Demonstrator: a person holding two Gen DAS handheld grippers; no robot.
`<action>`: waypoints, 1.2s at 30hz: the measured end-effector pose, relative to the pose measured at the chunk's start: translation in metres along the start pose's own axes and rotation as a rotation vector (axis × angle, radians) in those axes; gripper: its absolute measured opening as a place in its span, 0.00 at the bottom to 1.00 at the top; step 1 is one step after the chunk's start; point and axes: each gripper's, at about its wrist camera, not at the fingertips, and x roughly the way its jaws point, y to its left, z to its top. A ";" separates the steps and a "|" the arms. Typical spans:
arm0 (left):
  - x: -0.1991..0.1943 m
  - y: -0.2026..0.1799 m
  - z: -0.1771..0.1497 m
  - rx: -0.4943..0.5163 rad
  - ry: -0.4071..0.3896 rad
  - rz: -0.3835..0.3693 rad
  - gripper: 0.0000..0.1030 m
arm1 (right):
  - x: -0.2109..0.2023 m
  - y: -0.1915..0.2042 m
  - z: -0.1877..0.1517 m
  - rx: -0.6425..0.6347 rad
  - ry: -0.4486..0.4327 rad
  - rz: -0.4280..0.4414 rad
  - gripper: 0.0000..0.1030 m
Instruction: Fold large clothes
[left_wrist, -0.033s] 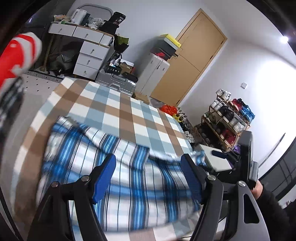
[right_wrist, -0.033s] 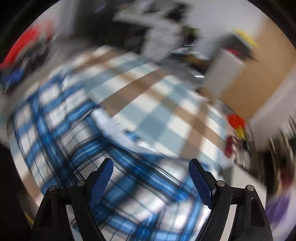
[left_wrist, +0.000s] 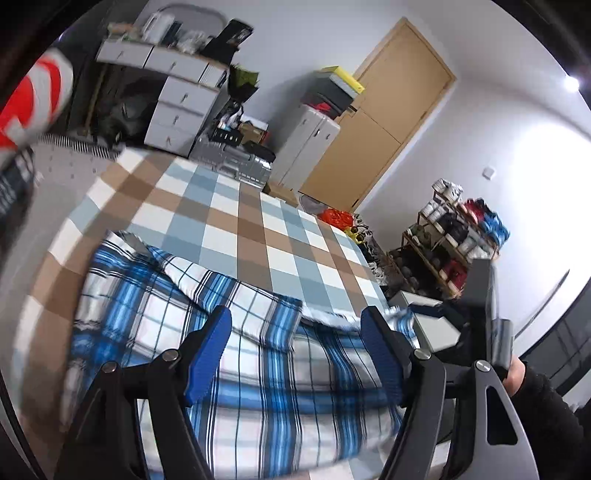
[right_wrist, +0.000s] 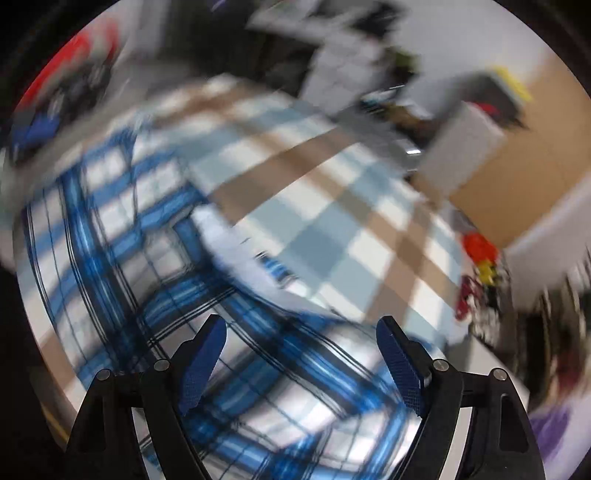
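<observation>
Left gripper (left_wrist: 295, 354): black with blue pads, spread wide, holding nothing
Shirt: the big blue, white and black plaid cloth shirt (left_wrist: 258, 354) lies flat right under and in front of both grippers, on the brown, white and blue checked tablecloth (left_wrist: 236, 218)
Right gripper (right_wrist: 301, 363): spread wide too, empty
Change: the right view is all smeared, so it looks to be swinging fast
Meaning: no fold is held yet; a shirt edge needs grabbing next
</observation>
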 end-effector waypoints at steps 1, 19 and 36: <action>0.008 0.013 0.000 -0.021 0.012 -0.001 0.66 | 0.010 0.006 0.006 -0.053 0.027 0.012 0.79; 0.028 0.063 -0.016 -0.175 0.204 0.040 0.66 | 0.099 -0.057 0.060 0.328 0.027 0.264 0.05; 0.021 0.073 -0.023 -0.185 0.262 0.115 0.66 | 0.024 -0.033 0.039 0.315 -0.094 0.286 0.78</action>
